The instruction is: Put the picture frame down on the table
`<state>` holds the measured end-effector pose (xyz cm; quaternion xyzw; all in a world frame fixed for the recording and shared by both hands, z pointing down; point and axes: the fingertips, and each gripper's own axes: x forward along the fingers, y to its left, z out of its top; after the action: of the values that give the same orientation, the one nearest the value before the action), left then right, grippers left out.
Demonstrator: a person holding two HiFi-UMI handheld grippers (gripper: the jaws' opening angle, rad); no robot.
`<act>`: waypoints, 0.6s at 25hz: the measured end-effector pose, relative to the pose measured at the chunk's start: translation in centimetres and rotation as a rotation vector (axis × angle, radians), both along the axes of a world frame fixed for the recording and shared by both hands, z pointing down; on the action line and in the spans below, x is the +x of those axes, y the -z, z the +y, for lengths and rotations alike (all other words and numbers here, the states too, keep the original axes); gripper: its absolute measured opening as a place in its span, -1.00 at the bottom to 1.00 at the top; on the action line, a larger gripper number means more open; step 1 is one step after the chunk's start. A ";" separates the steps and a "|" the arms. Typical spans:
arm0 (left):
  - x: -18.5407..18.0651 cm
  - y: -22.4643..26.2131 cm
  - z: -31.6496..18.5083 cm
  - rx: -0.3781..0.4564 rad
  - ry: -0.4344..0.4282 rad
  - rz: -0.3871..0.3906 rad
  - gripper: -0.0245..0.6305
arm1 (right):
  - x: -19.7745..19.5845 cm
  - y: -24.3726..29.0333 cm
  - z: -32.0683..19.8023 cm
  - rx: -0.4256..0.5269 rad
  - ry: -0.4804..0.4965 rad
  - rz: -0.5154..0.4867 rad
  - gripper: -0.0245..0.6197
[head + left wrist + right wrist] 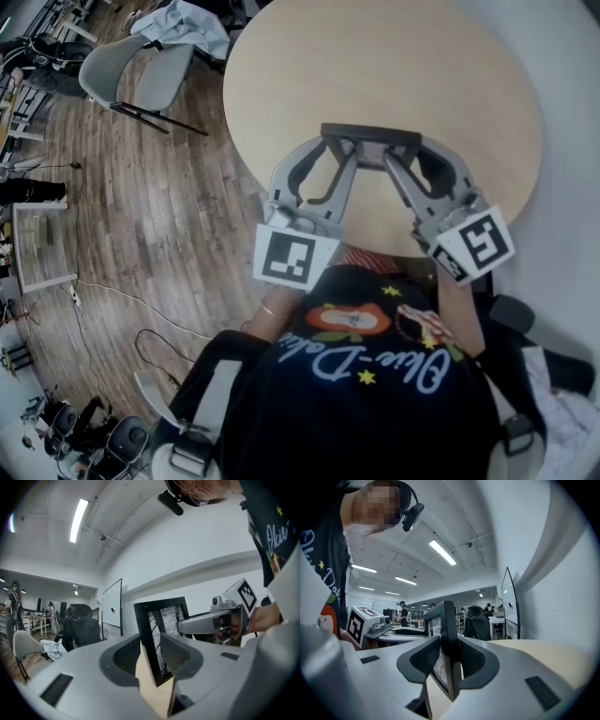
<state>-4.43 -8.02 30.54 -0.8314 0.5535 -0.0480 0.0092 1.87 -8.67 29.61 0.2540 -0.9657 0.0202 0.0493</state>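
Picture frame [371, 133], black-edged with a black-and-white print, clamped upright at both ends over the near part of the round table [450, 75]. Pinched at its left end between the jaws of the left gripper [337, 155], pads pressed on front and back. Pinched the same way at its right end by the right gripper [405, 157]. Stands on its long edge, facing across the table. Cannot tell whether its bottom edge touches the pale wood.

Both grey tools angled inward from the table's near edge, each with a black-and-white marker cube [292, 255] at its rear, level with that edge. Behind the cubes, off the table's near side, a person in a dark shirt [366, 375] with cursive lettering and a bright print.

Left of the table, brown plank floor [169, 216] with thin cables [112, 300] trailing across it. Beyond the table's far left edge, a grey chair [131, 70], and pale cloth [183, 23] heaped just past it.
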 end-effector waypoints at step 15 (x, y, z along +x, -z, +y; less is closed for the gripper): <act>2.9 -1.4 -4.8 -0.028 -0.025 0.000 -0.58 | 2.9 -1.6 -4.6 -0.019 -0.022 0.009 -0.62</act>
<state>-1.54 -12.79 31.98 -0.8384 0.5423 -0.0556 -0.0021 4.78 -13.23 31.21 0.2641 -0.9624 0.0290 0.0557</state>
